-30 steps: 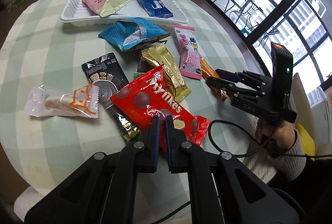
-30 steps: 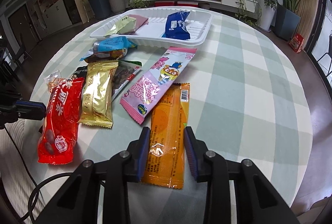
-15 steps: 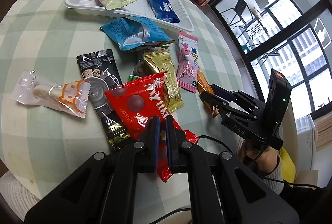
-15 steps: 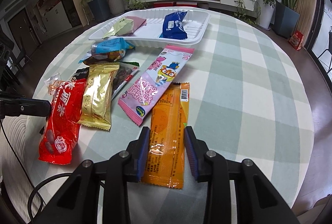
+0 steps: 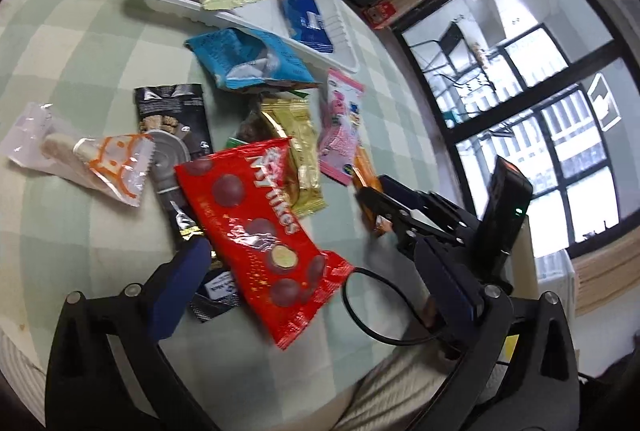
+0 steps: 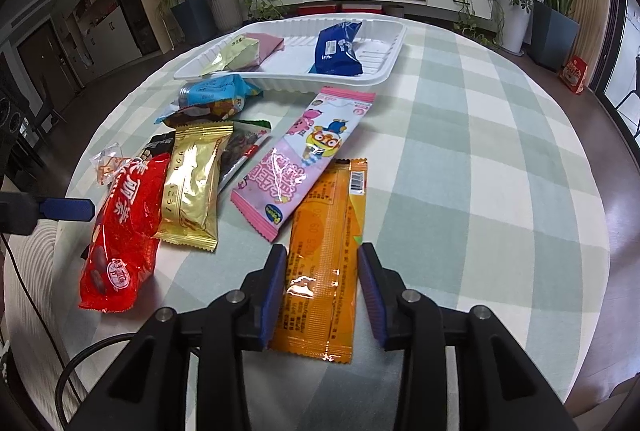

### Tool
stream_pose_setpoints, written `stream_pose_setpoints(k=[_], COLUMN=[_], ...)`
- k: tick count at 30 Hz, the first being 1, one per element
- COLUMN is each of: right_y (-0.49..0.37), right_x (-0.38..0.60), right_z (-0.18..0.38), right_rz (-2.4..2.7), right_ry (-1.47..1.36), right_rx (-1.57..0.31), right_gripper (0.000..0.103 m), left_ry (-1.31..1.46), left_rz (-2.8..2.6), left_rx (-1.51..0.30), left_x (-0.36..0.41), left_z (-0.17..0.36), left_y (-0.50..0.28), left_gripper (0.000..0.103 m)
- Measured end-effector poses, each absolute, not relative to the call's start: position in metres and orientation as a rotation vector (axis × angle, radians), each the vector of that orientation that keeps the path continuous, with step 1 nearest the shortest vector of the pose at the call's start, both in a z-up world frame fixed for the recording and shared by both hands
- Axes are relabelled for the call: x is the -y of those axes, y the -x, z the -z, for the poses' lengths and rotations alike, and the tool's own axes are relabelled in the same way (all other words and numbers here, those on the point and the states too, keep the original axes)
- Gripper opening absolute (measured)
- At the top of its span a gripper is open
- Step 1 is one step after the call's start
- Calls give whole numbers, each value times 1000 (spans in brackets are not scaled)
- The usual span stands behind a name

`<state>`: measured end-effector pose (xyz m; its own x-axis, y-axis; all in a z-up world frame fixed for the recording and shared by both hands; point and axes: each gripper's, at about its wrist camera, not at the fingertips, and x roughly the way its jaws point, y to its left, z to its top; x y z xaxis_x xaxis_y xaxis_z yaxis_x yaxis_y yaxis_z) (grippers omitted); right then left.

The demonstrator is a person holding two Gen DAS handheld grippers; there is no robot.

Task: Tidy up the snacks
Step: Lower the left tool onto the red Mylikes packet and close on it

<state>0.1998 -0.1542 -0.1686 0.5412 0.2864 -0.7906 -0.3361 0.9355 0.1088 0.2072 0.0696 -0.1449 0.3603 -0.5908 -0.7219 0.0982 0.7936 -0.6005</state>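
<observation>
Now the left hand-held gripper [image 5: 320, 279], just opened, straddles the red packet [image 5: 260, 231].

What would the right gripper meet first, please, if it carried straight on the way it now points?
Most likely the orange snack packet lying between the right gripper fingers on the checked tablecloth; its height above the packet is unclear.

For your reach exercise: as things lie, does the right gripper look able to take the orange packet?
Probably yes. The right gripper already straddles the orange packet, which lies flat on the tablecloth with nothing over its near end; only its far corner sits by the pink packet.
</observation>
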Motion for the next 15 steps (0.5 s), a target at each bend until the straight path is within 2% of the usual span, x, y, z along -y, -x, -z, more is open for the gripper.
stream_pose_setpoints(k=[6, 10, 15], right_y=[-199, -199, -198], right_x=[154, 153, 152], right_z=[168, 169, 169], right_rz=[-378, -389, -381], right_ry=[50, 44, 49], right_rx=[-929, -931, -930], right_gripper=[44, 54, 55], left_ry=[407, 379, 336], left_rz=[375, 357, 308], left_rx=[-1109, -1122, -1139], left_x=[-62, -52, -40], left_z=[143, 147, 155], left_y=[-209, -211, -216], left_gripper=[102, 102, 102])
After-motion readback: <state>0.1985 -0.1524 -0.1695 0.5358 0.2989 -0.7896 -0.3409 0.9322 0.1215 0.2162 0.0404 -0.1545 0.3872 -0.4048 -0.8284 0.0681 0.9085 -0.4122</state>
